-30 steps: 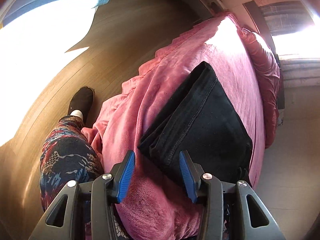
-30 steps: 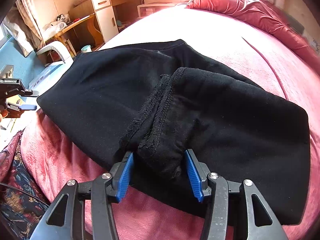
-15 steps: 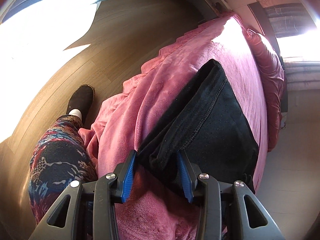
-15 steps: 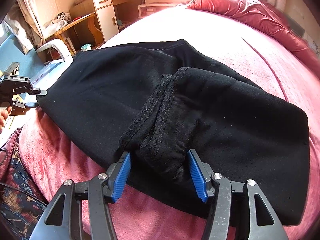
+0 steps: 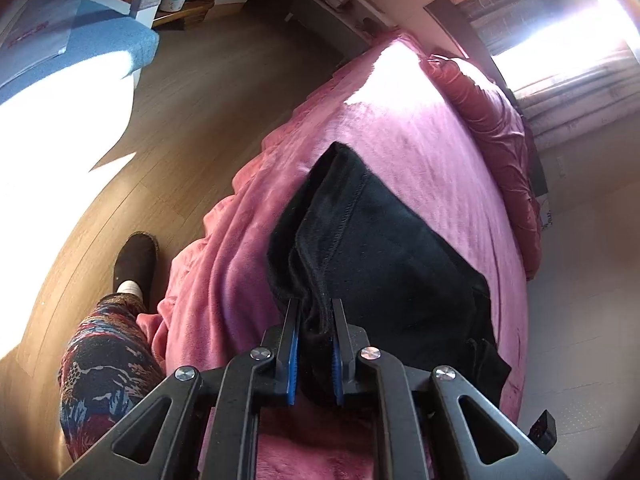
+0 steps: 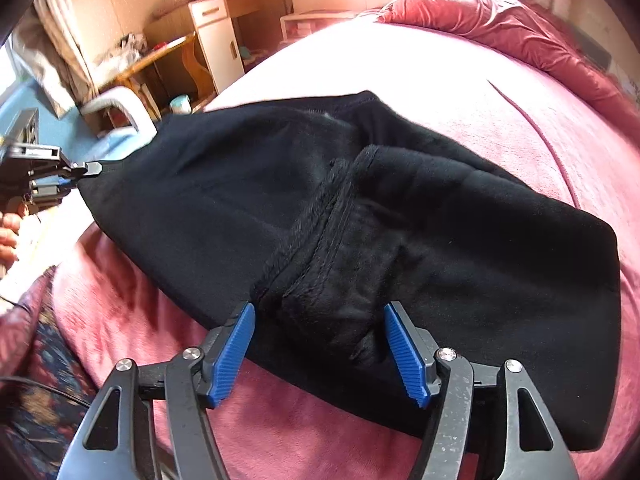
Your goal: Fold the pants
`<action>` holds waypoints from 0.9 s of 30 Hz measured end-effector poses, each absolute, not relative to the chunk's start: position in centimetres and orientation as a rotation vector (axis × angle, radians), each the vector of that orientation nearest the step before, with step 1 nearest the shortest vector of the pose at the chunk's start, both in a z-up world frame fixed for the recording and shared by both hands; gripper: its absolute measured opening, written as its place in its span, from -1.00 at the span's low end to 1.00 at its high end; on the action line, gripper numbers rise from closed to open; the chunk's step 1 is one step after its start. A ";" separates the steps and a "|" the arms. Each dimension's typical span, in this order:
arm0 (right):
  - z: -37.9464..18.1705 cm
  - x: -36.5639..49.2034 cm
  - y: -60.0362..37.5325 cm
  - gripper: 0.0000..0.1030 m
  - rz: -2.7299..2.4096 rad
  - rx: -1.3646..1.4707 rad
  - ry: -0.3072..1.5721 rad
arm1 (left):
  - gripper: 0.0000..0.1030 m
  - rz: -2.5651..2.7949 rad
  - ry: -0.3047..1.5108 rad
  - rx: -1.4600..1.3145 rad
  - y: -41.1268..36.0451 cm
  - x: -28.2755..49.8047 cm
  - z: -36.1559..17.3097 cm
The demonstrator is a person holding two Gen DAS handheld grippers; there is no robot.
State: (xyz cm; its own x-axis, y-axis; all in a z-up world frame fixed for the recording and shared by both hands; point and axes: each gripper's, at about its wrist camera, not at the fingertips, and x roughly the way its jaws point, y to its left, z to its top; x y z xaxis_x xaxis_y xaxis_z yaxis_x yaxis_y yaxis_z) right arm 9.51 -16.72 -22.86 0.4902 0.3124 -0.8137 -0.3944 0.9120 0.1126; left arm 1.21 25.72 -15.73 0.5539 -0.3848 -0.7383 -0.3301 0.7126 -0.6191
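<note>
Black pants (image 6: 420,216) lie partly folded on a pink bed cover (image 6: 420,80). My left gripper (image 5: 314,344) is shut on a near corner of the pants (image 5: 380,248) at the bed's edge. It also shows at the far left of the right wrist view (image 6: 86,169), pinching that corner, which is lifted off the bed. My right gripper (image 6: 320,344) is open, its blue pads on either side of the folded hem edges, around the cloth without pinching it.
A red duvet (image 6: 520,32) is bunched at the head of the bed. A wooden desk (image 6: 168,60), a white cabinet (image 6: 216,40) and a chair (image 6: 120,104) stand beyond the bed. The person's patterned leg (image 5: 104,360) and slipper (image 5: 136,256) stand on the wooden floor.
My left gripper moved forward onto the pants corner and shut on it, then lifted it. My right gripper stayed open around the hem, with the pants shifting slightly.
</note>
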 end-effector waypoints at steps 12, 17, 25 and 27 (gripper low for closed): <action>-15.8 15.7 -17.7 0.45 0.790 0.433 0.952 | -0.77 -0.572 0.823 -0.598 13.7 2.6 -6.4; -13.0 18.8 -13.0 0.47 0.892 0.396 0.974 | -0.77 -0.675 0.861 -0.505 9.0 2.8 -6.9; -14.1 21.0 -4.8 -0.54 0.950 0.040 1.163 | -0.77 -0.779 0.872 -0.375 5.1 2.1 -6.4; -14.7 21.3 -4.5 -0.69 0.912 -0.031 1.156 | -0.77 -0.779 0.873 -0.329 4.8 1.9 -6.2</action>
